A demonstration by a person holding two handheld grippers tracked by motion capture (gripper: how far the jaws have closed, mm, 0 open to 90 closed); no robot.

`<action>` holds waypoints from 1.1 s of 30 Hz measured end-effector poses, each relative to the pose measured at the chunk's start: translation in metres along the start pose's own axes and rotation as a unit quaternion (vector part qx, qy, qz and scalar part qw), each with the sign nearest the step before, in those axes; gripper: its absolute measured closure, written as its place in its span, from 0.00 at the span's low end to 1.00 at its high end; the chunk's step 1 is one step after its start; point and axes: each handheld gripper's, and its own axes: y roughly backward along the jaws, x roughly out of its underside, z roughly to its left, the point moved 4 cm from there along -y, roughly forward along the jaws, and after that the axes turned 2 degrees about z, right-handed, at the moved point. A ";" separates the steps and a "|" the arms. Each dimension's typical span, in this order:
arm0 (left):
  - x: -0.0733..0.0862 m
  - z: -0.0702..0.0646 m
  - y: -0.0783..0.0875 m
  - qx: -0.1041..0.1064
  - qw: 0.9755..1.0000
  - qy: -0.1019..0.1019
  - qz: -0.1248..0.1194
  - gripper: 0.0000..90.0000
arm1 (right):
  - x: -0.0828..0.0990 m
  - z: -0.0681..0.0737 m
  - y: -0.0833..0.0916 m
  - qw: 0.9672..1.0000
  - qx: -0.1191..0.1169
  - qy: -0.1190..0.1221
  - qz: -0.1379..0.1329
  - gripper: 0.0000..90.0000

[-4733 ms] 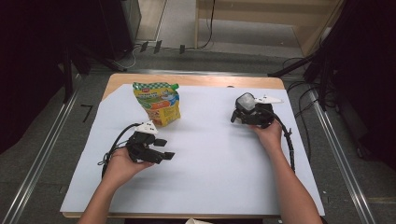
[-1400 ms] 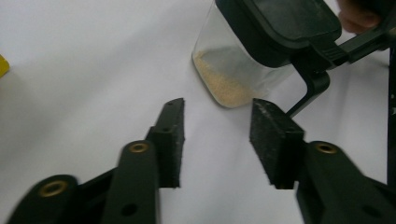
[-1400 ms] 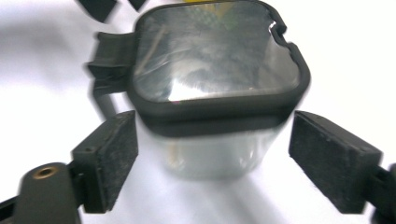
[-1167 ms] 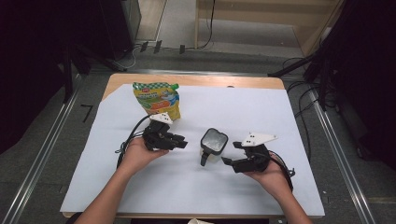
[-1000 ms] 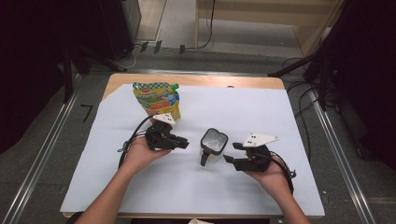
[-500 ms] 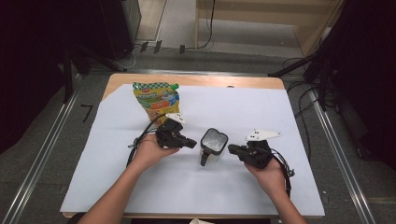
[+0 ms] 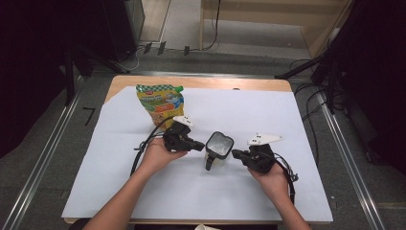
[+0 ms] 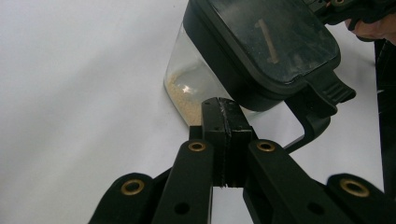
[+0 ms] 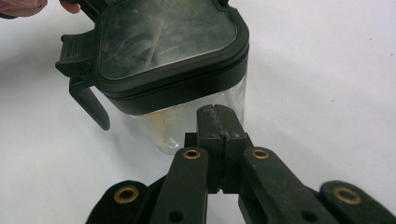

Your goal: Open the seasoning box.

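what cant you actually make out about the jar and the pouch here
- Jar contents: a pale powdery layer in both gripper views; the smeared black lid hides the rest.
- Pouch label: too small in the high view.
- Whether the shut left gripper touches the jar: its own jaws hide the contact.

Jar (image 8: 261, 51) lid is being cropped by the top edge in both gripper views; pouch (image 7: 159, 100) print is being blurred.

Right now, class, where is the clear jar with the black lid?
In the high view, the jar stands mid-table on the white sheet, between the left gripper and right gripper.
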 end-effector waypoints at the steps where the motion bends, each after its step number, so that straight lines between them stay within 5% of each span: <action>1: 0.000 -0.001 -0.001 -0.001 1.000 -0.002 0.001 1.00 | 0.000 0.000 0.000 1.000 -0.001 -0.003 0.001 1.00; 15: 0.001 -0.005 -0.001 -0.011 1.000 -0.006 0.004 1.00 | 0.001 -0.002 -0.003 1.000 -0.001 -0.023 0.000 1.00; 33: 0.002 -0.025 -0.008 0.022 1.000 -0.015 0.002 1.00 | -0.005 -0.014 -0.008 0.999 0.025 -0.037 -0.009 1.00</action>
